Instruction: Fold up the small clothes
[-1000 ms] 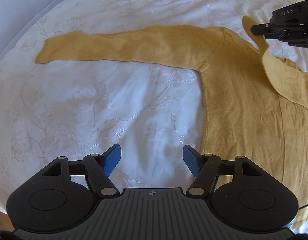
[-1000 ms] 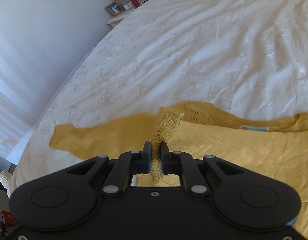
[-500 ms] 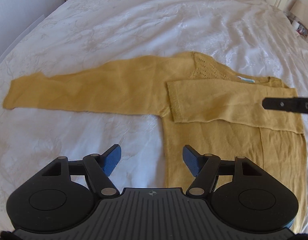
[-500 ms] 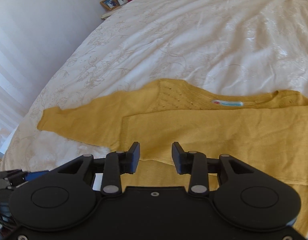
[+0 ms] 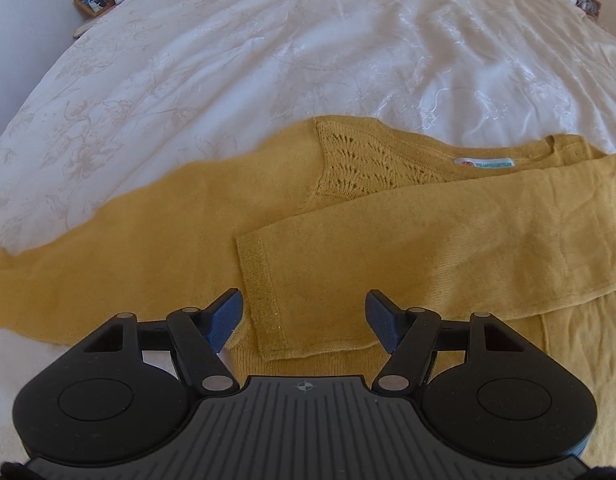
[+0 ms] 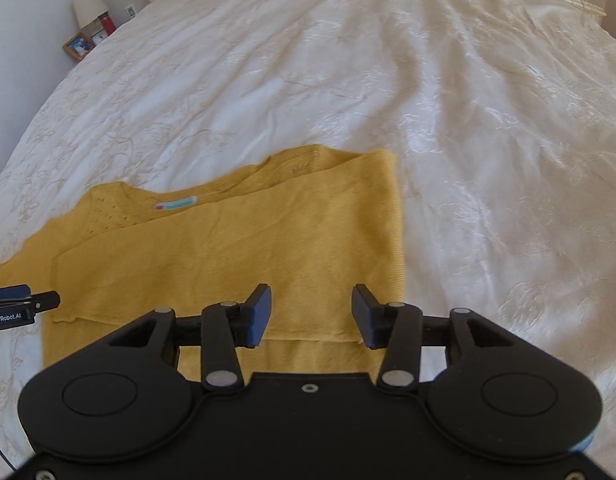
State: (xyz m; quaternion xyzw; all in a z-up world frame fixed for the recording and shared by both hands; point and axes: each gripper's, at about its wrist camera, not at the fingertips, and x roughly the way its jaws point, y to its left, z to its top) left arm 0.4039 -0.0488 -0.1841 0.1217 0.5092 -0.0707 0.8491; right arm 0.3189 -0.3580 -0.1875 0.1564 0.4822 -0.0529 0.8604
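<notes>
One sleeve is now folded: a second ago your right hand-held gripper [image 6: 311, 314] pinched the cuff [image 5: 263, 300] of the mustard sweater [image 5: 388, 248] in the air, and now that sleeve [image 5: 448, 240] lies flat across the chest, cuff end toward the spread side. The right jaws are opening, with nothing between them; they hang over the folded sleeve near the sweater's straight outer edge. Your left hand-held gripper [image 5: 303, 320] stands wide and empty, as it did a second ago, but it has come across from the bare bedspread [image 5: 308, 60] and now hovers right above that cuff.

The sweater lies on the white bed, neckline and label [image 5: 484, 163] away from you. The other sleeve [image 5: 87, 268] stretches out flat to the left, not yet folded.

So the first fold looks done and released cleanly. The next step, by my reading, is the outstretched sleeve, and your left gripper is the nearer one. The sweater's lower hem hides behind both grippers, so I can't say whether the body lies smooth there.
</notes>
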